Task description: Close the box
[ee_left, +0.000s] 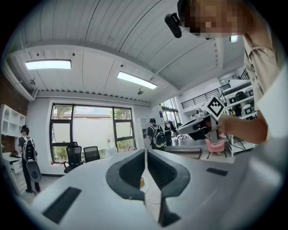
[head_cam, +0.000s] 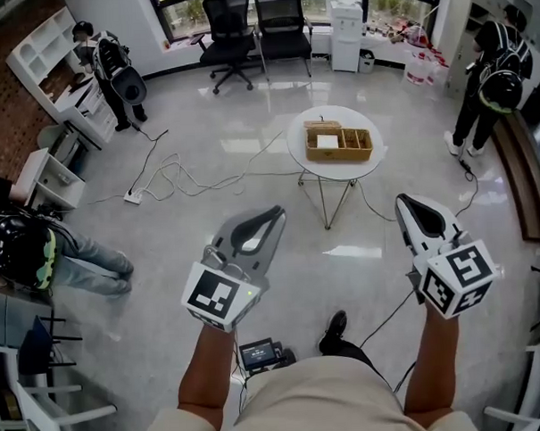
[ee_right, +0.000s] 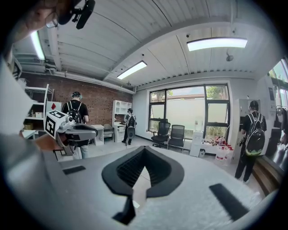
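Both grippers sit closest, held out side by side at the ends of the person's bare forearms, each with its marker cube at the rear. In the head view the left gripper (head_cam: 277, 212) points toward 1 o'clock and the right gripper (head_cam: 402, 201) toward 11 o'clock. Both are well apart from the worktop.

The left gripper view shows the left gripper (ee_left: 145, 151) with its jaws pressed together at the tips and nothing between them. The right gripper (ee_right: 144, 148) looks the same in its own view: tips meeting, empty.

On the floor near the person's dark shoe (head_cam: 333, 331), at 6 o'clock, lies a small black device (head_cam: 258, 353) with a cable.

Ahead of the grippers, at about 12 o'clock, stands a round white worktop (head_cam: 303, 159) on thin metal legs. The wooden box (head_cam: 340, 144) rests on it, open, with its inner compartments showing and a white item in the left part.

White cables (head_cam: 179, 174) trail over the floor at 10 o'clock to a power strip (head_cam: 132, 197). Two black office chairs (head_cam: 231, 33) stand by the window at 12 o'clock. One person (head_cam: 112, 70) stands by white shelves at 10 o'clock, another person (head_cam: 496, 75) with a backpack at 2 o'clock.
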Motion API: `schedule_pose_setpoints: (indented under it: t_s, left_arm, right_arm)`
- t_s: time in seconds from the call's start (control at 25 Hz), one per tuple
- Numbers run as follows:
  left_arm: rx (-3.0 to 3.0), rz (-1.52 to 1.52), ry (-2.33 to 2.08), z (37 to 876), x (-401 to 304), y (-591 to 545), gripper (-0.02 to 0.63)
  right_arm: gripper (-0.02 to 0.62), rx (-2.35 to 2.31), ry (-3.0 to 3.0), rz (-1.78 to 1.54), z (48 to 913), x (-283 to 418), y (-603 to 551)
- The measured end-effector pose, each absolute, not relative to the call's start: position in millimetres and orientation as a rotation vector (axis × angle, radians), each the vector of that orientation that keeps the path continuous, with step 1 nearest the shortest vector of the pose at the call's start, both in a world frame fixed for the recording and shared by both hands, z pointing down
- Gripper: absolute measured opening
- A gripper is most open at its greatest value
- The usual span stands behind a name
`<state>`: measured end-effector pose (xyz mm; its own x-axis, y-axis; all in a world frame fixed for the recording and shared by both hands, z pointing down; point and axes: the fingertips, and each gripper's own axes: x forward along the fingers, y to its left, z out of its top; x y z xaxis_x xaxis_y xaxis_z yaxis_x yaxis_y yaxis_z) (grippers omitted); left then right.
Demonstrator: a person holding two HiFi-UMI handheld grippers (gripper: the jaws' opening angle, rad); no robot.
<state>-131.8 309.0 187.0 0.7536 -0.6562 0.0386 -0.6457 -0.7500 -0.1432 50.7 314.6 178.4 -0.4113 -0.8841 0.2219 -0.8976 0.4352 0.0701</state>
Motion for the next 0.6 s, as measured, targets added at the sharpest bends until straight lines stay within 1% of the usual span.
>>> schedule_pose_setpoints:
  t_s: [0.6]
  left_arm:
    - [-2.798,-0.203,1.14,195,-63,225,0.021]
  right_arm:
    - [-0.008,1.476,-2.522,0.154,193,117,221]
